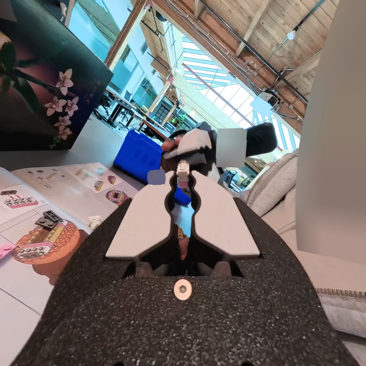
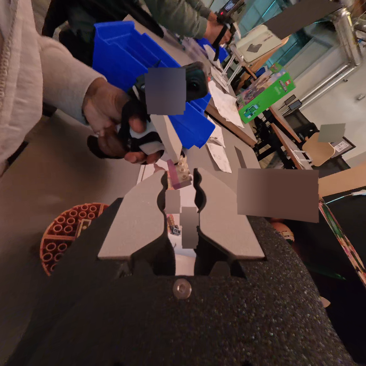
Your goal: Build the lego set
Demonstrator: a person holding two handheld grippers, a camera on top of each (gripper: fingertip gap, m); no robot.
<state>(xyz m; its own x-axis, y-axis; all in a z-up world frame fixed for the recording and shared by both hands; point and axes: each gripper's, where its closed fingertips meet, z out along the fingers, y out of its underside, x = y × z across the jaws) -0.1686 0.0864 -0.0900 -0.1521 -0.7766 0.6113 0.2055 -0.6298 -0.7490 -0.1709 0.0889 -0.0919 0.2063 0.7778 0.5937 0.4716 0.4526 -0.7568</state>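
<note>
A white-and-pink lego brick (image 1: 183,174) is pinched at the tips of the left gripper (image 1: 183,179), raised above the tabletop (image 1: 103,136) and an open instruction booklet (image 1: 59,190). The right gripper (image 2: 179,174), its jaws parted and not clamped on anything, meets the same brick from the opposite side. A hand (image 2: 111,126) in a beige sleeve grips the left tool before a blue bin (image 2: 126,49).

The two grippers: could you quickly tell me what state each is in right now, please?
Left gripper: shut on the small white-and-pink lego brick stack.
Right gripper: open, fingers apart around that stack, not clamping it.
</note>
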